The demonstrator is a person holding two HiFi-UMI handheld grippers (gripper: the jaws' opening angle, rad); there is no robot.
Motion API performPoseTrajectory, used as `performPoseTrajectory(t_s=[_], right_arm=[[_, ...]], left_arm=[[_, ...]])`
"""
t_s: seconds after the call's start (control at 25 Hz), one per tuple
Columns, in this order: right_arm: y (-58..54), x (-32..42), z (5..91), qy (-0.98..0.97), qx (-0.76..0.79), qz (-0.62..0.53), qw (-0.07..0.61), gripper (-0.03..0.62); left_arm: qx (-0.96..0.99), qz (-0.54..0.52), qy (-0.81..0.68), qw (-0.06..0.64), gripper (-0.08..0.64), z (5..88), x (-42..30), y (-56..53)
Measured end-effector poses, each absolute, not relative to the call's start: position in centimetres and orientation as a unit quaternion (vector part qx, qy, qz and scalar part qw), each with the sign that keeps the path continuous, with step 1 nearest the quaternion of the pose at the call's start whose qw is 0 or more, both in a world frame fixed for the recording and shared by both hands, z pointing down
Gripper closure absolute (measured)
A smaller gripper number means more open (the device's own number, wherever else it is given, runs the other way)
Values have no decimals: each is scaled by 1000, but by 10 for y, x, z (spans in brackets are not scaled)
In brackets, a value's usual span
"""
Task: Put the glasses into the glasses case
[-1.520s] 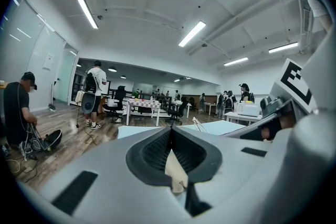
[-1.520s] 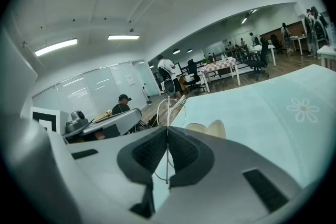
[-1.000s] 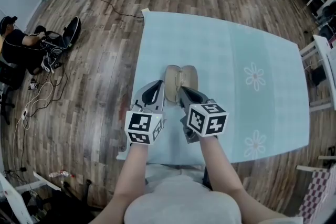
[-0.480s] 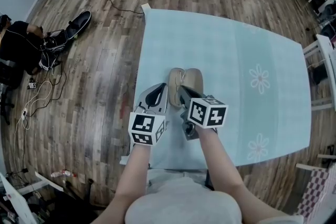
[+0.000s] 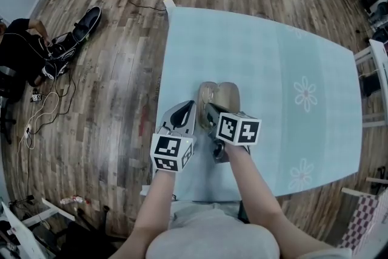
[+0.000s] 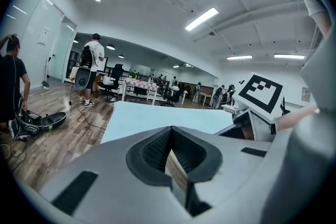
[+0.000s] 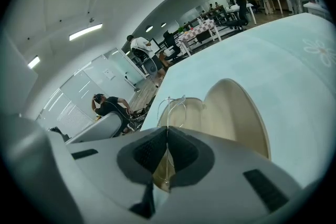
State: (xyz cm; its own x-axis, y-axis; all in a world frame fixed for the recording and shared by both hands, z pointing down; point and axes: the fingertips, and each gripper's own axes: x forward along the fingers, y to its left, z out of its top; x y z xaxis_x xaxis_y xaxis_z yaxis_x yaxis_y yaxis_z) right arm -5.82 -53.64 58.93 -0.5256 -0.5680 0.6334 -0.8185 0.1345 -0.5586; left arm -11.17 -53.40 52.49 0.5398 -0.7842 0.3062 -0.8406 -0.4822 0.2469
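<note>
The right claw [image 7: 167, 131] is clenched on the glasses [image 7: 176, 108], a thin wire frame with clear lenses that stands up out of the closed jaws. It holds them at the left half of the open glasses case [image 5: 228, 96]; whether the frame touches the lining I cannot tell. The beige case lies spread on the pale blue counter [image 5: 273, 63], both shells facing up, just ahead of the two claws. The left claw [image 5: 188, 106] sits just beside the case's left edge; its jaws meet at the tips with nothing clearly gripped, and a tan sliver shows in the gap behind them
</note>
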Motion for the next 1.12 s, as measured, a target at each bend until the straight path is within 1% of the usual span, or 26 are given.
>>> performPoseTrajectory(t_s=[0.36,0.64,0.68,0.76,0.8,1.04,1.12], right_arm=[[-540,-55,608,-722,479,470,167,580],[-541,-58,609,-719,488,463,177,580],[-541,-60,608,-720,486,464,174,570],[-541,-61,606,-724,481,466,166,470],[-542,-61,605,-726,479,467,162,440],[-541,-55,594,-729,484,467,127,338],[-540,-52,588,-733,489,460,112,325]], left_arm=[[860,77,-464,197,551,535,-104,-536],[859,70,-465,203,551,535,-109,-538],[858,70,-466,203,551,535,-110,-538],[857,69,-468,204,551,536,-111,-539],[856,68,-469,205,551,536,-110,-540],[856,66,-470,203,551,534,-109,-538],[857,65,-472,198,551,530,-109,-535]])
